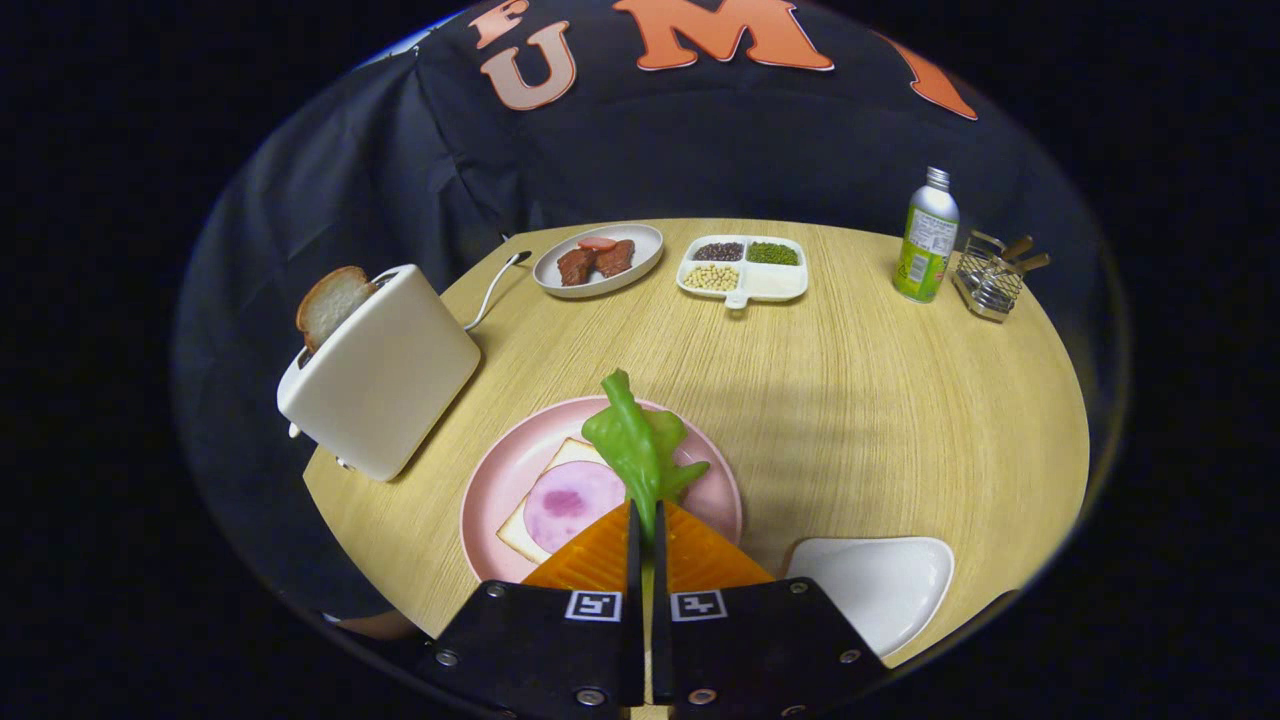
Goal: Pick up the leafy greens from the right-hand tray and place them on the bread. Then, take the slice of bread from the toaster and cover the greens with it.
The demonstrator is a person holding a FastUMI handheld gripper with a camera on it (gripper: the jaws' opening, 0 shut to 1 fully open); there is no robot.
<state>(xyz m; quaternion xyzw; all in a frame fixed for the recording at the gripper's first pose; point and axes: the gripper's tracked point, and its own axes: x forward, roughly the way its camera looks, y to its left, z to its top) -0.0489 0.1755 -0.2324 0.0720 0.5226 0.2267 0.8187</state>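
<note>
1. The desk (850,400) is round, with a pale wood grain. A smooth pink plate (500,480) carries a square slice of bread (520,530) topped with a round pink slice of ham (570,500).
2. The gripper (645,515) is closed on the crinkled leafy greens (630,440), which stand up just ahead of its fingers, over the plate.
3. A second bread slice (330,300) sticks out of the boxy white toaster (385,370).
4. The white tray (880,590) beside the plate is partly cut off by the gripper.
</note>
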